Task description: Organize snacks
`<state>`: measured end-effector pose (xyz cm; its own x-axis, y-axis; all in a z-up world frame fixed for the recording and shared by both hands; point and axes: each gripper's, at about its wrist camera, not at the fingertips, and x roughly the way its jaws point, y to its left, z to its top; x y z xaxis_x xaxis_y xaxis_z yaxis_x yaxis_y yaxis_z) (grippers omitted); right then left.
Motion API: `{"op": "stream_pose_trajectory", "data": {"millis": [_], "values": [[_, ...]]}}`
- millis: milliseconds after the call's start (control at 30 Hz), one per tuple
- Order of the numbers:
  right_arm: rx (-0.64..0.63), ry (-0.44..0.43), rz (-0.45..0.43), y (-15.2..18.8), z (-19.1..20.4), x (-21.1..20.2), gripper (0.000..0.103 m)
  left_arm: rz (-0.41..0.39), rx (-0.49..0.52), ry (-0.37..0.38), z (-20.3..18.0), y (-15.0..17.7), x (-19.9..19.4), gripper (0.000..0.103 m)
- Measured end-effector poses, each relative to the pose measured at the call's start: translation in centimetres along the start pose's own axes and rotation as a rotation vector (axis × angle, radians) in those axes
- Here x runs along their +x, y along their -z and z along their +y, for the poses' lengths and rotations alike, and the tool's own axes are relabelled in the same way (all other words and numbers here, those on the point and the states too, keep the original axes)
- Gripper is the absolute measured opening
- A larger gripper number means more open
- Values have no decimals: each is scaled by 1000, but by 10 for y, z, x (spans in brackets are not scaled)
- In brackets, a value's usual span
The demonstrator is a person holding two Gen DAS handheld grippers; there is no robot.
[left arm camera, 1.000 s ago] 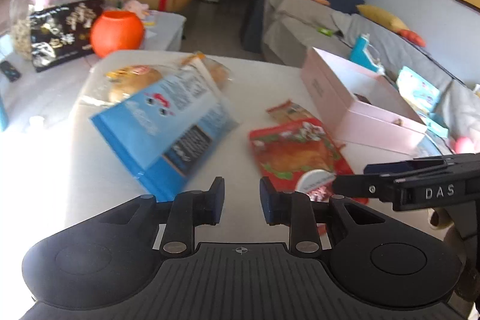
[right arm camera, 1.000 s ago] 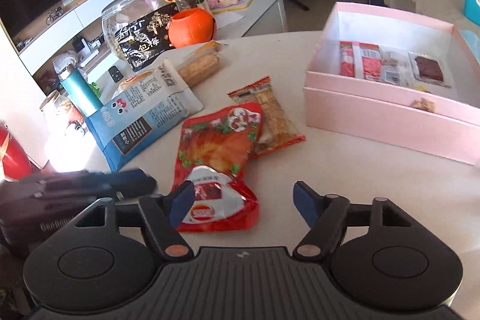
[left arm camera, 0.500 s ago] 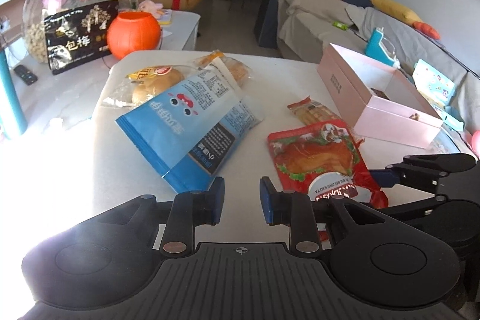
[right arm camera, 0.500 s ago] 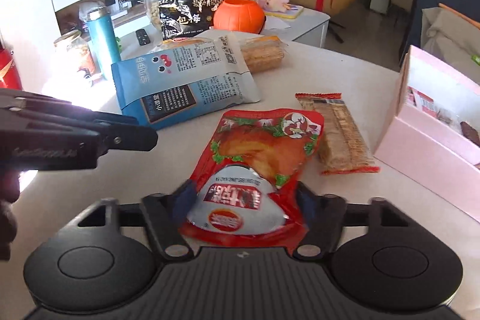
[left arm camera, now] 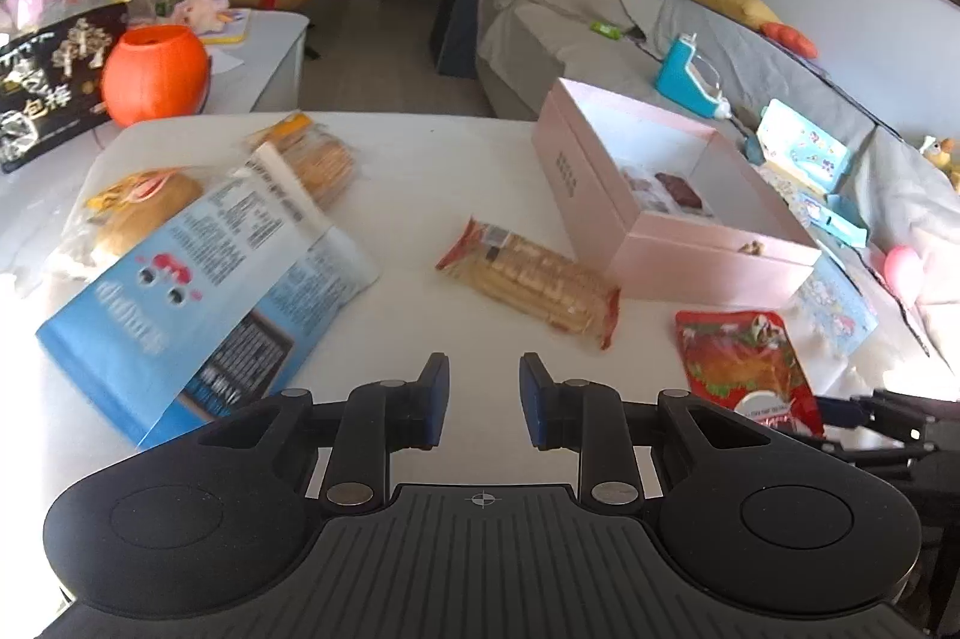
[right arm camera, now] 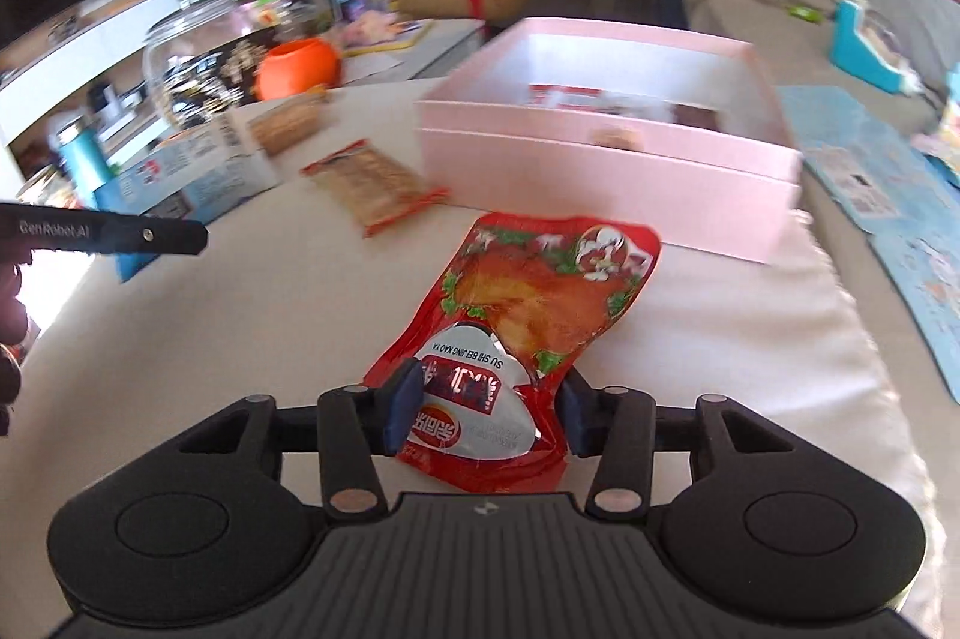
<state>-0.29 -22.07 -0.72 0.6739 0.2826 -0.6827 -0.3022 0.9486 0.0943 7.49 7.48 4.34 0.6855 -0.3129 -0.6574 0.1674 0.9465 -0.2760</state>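
Right tongs (right arm camera: 483, 414) clamped on the near, silver-labelled end of the red pouch (right arm camera: 528, 303), blue pads pressing its two side edges, jaws having just closed in onto it. Pouch hanging out ahead of the tongs, far end toward the pink box (right arm camera: 606, 159) at the far right of the desk (right arm camera: 240, 315); whether fully lifted or trailing on the surface, hard to tell. Left tongs (left arm camera: 483, 399) narrow and holding nothing, hovering over bare desk at the near middle.

Judged by look: a light, vacuum-sealed foil pouch, soft and floppy, bulging around a lump of meat in the middle. Glossy film, so likely slippery under the pads; edgewise pinch buckles the film rather than gripping anything firm. Probably safer taken flat across the sealed margin or close to the lump, kept low over the desk in case of a slide. Not fragile, though a sharp squeeze on the seam best avoided.

Still out on the desk: the cracker sleeve (left arm camera: 531, 273) in the middle, just left of the box, stiff but brittle inside, better held across its width with a gentle close. Blue bag (left arm camera: 198, 303) at the near left, large, limp and crinkly, lying partly over the bread packets (left arm camera: 144, 213) at the far left, which look soft and easily crushed.
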Motion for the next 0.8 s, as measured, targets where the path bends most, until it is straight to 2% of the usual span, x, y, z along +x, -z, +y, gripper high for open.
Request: {"op": "stream_pose_trajectory", "data": {"millis": [33,133,200,267,333,400,533,667,733,800], "values": [[16,17,-14,2,-6,-1,67,-5,-5,4,-4,-9,6,29],[55,59,-43,12,-19,0,78,-32,23,-17,-22,-36,28,29],[75,43,-71,17,-22,2,81,-41,91,-29,-40,-49,48,29],[65,50,-76,18,-20,2,81,-31,181,-73,-58,-58,72,32],[67,50,-79,19,-20,3,82,9,246,-137,-67,-61,98,30],[72,44,-82,21,-22,1,82,50,268,-150,-68,-58,110,30],[92,31,-90,21,-25,-1,83,68,363,-100,-63,-33,97,31],[85,31,-87,19,-23,1,84,42,449,-130,-52,-4,65,32],[81,34,-86,19,-21,1,85,1,445,-172,-46,2,44,32],[82,33,-86,19,-21,1,85,-41,384,-195,-37,2,22,32]]}}
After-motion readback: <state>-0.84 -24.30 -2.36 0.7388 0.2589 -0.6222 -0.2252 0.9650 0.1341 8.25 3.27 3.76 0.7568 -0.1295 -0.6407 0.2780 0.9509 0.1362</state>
